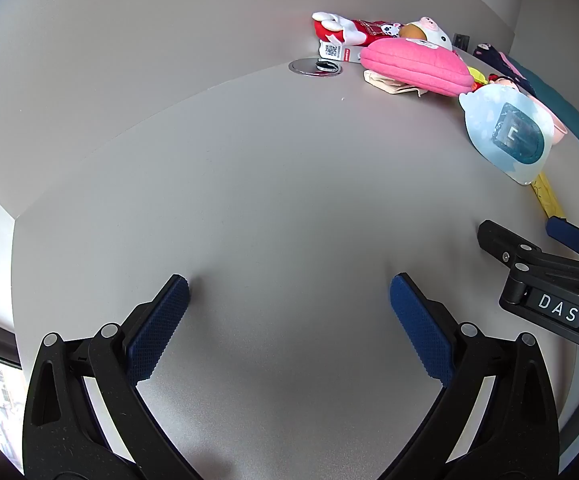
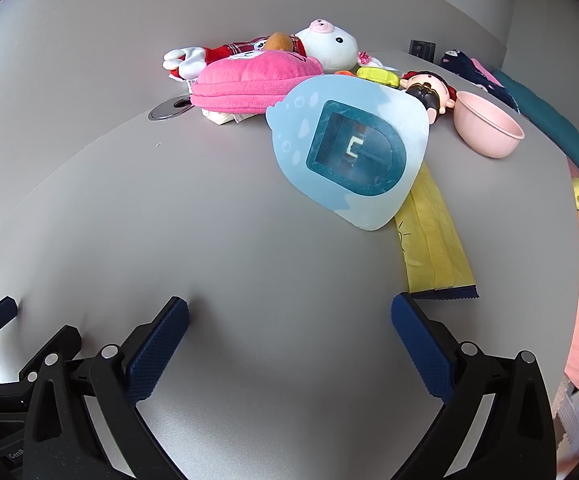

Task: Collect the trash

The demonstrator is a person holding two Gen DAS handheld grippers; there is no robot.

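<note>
right wrist view: both claws wide over a cluttered table

right wrist view shows one yellow wrapper (image 2: pixel 433 236) lying flat on the grey table (image 2: pixel 209 220), its near end just beside the right tip of the right claw (image 2: pixel 289 308), which is spread wide and holds nothing. one pale blue mat (image 2: pixel 369 200) covers the wrapper's far end. further off lie one pink cushion (image 2: pixel 249 84), one pink bowl (image 2: pixel 489 128) and one doll (image 2: pixel 425 92). the left claw (image 1: pixel 289 288) also gapes wide over bare table, well left of the wrapper (image 1: pixel 545 196).
</note>
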